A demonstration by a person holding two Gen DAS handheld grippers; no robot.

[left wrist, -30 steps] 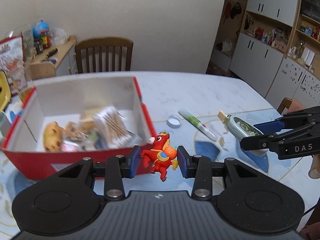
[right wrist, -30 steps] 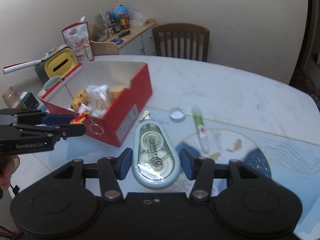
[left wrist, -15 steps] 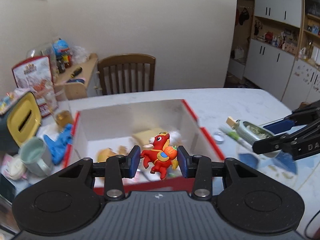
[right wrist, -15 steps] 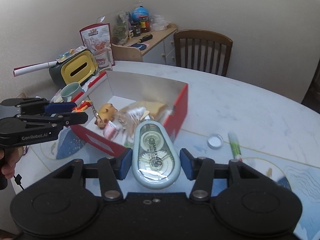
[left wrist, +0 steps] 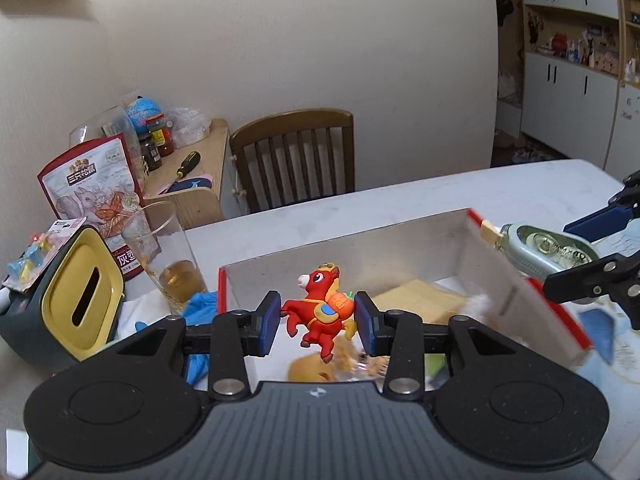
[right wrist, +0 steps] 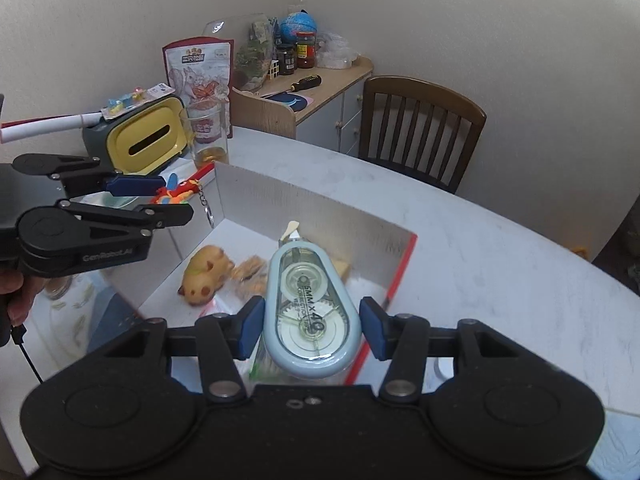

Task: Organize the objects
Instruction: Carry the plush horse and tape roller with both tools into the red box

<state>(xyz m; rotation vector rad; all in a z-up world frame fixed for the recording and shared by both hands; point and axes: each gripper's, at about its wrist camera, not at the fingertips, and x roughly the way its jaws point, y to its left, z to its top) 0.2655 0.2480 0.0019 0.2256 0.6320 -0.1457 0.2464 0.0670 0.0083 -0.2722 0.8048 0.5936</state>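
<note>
My left gripper (left wrist: pixel 316 322) is shut on a red horse keychain (left wrist: pixel 320 312) and hangs over the red box (left wrist: pixel 470 214) with its white inside. In the right wrist view that same left gripper (right wrist: pixel 172 200) holds the horse keychain (right wrist: pixel 178 194) over the box's left wall, its key ring dangling. My right gripper (right wrist: pixel 312 326) is shut on a pale blue correction tape (right wrist: pixel 310 308), also over the red box (right wrist: pixel 400 268). The correction tape (left wrist: pixel 540 250) shows in the left wrist view above the box's right wall. A yellow squishy toy (right wrist: pixel 206 276) and snack packets lie inside the box.
Left of the box stand a glass of amber drink (left wrist: pixel 168 256), a yellow-lidded dark container (left wrist: pixel 76 300), a snack bag (left wrist: pixel 96 196) and a blue glove (left wrist: pixel 200 308). A wooden chair (right wrist: pixel 420 132) and a cluttered side cabinet (right wrist: pixel 316 88) stand behind the white table (right wrist: pixel 500 264).
Both grippers have moved left from the table's open part to above the red box, each still holding its object. The glue pen and bottle cap have left both views.
</note>
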